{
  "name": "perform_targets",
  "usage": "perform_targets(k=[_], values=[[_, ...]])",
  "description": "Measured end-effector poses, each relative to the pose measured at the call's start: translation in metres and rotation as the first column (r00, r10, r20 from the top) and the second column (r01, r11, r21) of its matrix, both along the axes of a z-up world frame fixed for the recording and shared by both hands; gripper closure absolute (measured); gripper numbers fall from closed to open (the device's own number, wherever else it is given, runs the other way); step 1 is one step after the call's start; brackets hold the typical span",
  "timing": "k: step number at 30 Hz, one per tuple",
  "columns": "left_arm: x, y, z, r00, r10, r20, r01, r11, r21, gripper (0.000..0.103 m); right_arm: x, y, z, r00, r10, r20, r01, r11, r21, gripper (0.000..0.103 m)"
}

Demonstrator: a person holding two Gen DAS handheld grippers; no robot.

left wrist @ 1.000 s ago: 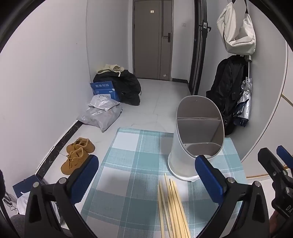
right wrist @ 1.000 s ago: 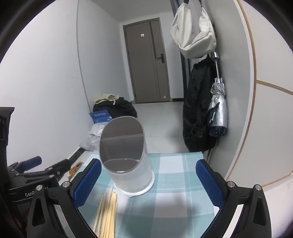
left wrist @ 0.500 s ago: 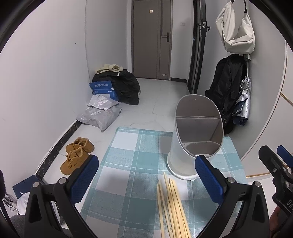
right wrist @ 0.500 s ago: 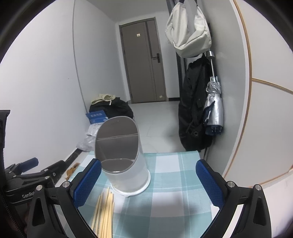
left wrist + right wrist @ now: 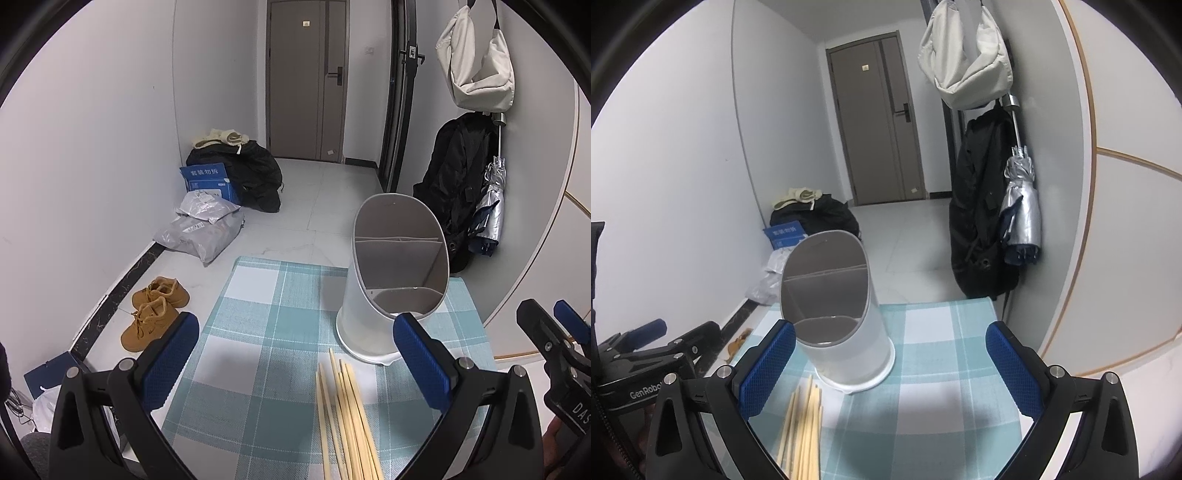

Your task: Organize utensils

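Observation:
A white utensil holder with a slanted oval mouth and inner dividers stands upright on a teal checked tablecloth; it looks empty. It also shows in the right wrist view. Several wooden chopsticks lie loose in a bundle just in front of it, also in the right wrist view. My left gripper is open and empty above the cloth, the chopsticks between its fingers. My right gripper is open and empty, just right of the holder.
The table ends just behind the holder. Beyond it, on the floor, are brown shoes, grey parcels, a blue box and black bags. A black backpack and a folded umbrella hang on the right wall.
Both views shifted slightly. The holder has slid a little to the left in the right wrist view. Both grippers stay open and the chopsticks lie still.

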State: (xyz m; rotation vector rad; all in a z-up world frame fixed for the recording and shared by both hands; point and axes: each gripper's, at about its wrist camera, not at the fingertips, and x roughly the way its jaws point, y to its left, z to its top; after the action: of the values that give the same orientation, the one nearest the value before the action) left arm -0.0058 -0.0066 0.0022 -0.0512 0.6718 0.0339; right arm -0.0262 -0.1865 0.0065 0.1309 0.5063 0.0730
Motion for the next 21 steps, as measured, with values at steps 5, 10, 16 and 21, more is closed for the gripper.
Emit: perform_targets(k=[5,10,16,21], values=[[0.0019,-0.0003,0.0,1.0,-0.016,-0.016,0.016,1.0,-0.012,0.001,-0.0003,-0.0014,0.0004,1.0,-0.002,-0.004,0.002,1.0,0.0,0.0],[0.0019,-0.0003,-0.0004,1.0,-0.018,-0.011,0.018,1.0,-0.007,0.001,-0.0013,-0.0033,0.0013,1.0,-0.012,-0.001,0.012,1.0,0.004,0.0],[0.0009,-0.0004,-0.0015,1.0,-0.018,-0.013,0.018,1.0,-0.008,0.001,-0.0029,-0.0046,0.002,1.0,-0.021,0.007,0.021,1.0,-0.009,0.0],[0.0022,0.001,-0.0034,0.999,-0.029,-0.029,0.028,0.999,-0.026,0.001,-0.0033,-0.0033,0.0027,1.0,-0.009,0.006,0.009,1.0,-0.024,0.0]])
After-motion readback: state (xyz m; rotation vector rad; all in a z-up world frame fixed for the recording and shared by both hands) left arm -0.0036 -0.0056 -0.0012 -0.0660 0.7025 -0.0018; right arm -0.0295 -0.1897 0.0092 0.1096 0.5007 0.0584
